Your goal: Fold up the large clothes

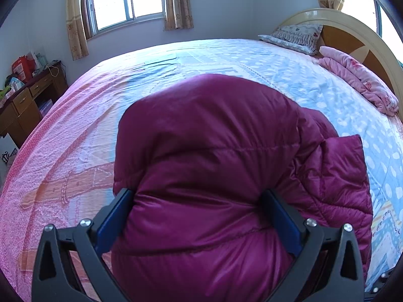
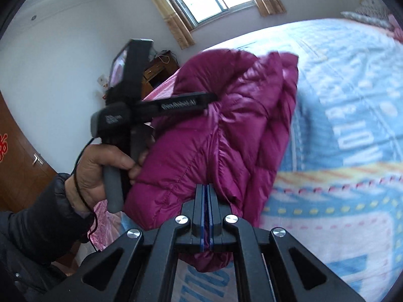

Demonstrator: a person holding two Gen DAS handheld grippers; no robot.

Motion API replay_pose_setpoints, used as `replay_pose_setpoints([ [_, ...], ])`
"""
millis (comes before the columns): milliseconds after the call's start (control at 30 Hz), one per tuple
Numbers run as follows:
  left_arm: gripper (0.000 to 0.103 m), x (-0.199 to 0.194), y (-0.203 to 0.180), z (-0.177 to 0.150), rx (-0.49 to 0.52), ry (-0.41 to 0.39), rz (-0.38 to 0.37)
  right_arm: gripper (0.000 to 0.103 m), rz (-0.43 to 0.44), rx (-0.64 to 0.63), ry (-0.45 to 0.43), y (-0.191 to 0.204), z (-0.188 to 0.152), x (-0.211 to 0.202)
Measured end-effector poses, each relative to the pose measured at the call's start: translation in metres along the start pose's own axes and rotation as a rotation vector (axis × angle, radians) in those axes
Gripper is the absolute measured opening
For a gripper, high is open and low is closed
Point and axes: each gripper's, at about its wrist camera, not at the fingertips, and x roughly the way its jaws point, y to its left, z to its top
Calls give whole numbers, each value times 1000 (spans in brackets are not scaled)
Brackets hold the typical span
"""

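Note:
A puffy magenta down jacket (image 1: 214,136) lies bunched on the bed, its quilted hem spilling to the right. My left gripper (image 1: 197,192) stands wide open, and a thick fold of the jacket bulges up between its blue pads (image 1: 113,216). In the right wrist view the same jacket (image 2: 226,125) hangs lifted at the bed's edge. My right gripper (image 2: 207,193) is shut on a pinch of its fabric, which also sags below the fingers. A person's hand (image 2: 100,166) in a black sleeve holds the left gripper's handle against the jacket's left side.
The bed (image 1: 75,130) has a pink and light-blue patterned sheet. A pillow (image 1: 294,36) and a folded pink blanket (image 1: 360,80) lie by the headboard. A wooden desk (image 1: 27,100) with clutter stands left of the bed, under a curtained window (image 1: 126,0).

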Motion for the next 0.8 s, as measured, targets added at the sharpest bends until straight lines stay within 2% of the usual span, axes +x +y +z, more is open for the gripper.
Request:
replay_pose_setpoints([
  [233,103,1,-4,-3,17,-14,3,0,53,135,-13,-33,-17,8],
  [333,103,1,-5,-5,21,-30,22,0,75,190,29,-29,-12,-9],
  [400,103,4,-1,-5,-4,-28,16,1,37,130,46,-19,6,-25],
  [500,103,14,7,-4,-76,-6,19,2,38,18,-41,2,46,-47],
  [600,103,17,-1,-3,-62,-4,64,2,-24,-66,-93,13,95,-47],
  [667,103,17,-5,-4,-50,-9,84,2,-58,-98,-96,13,127,-29],
  [800,103,18,-6,-4,-52,-7,92,2,-31,-109,2,9,172,38],
])
